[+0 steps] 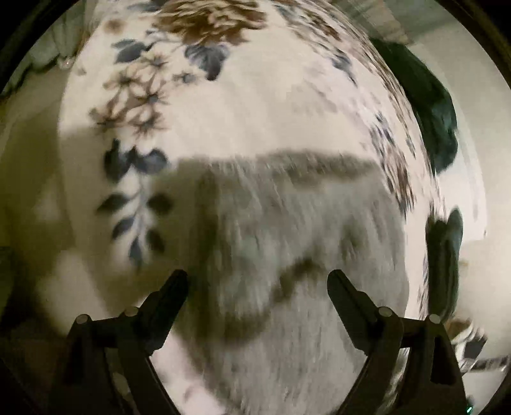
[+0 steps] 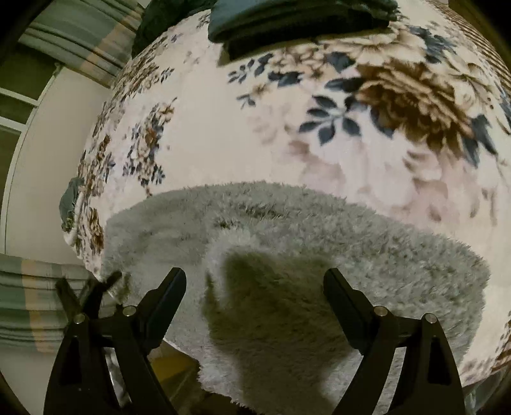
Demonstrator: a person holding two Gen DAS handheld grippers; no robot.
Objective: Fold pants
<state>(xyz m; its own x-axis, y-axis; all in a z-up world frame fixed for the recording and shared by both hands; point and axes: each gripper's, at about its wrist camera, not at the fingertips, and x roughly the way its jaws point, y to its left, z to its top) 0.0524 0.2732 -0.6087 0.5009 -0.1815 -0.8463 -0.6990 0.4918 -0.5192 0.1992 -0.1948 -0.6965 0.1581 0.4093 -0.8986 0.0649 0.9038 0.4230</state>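
The pants (image 2: 319, 223) are pale grey and fluffy. They lie in a folded heap on a cream floral blanket (image 2: 223, 134), and their near edge hangs over the blanket's edge. My right gripper (image 2: 255, 273) hovers over them, open, with nothing pressed between its fingers. In the blurred left wrist view the same grey pants (image 1: 287, 223) fill the lower middle, on the blanket (image 1: 255, 111). My left gripper (image 1: 258, 274) stands open above them and grips nothing. A black forked part (image 2: 86, 287), apparently the other gripper, shows at the pants' left end.
A stack of dark green folded clothes (image 2: 297, 19) sits at the blanket's far side; dark green cloth (image 1: 431, 95) also lies at the right. Striped green and beige fabric (image 2: 64, 35) hangs at the left, beyond the blanket's edge. A pale wall or floor (image 2: 48, 191) lies beside it.
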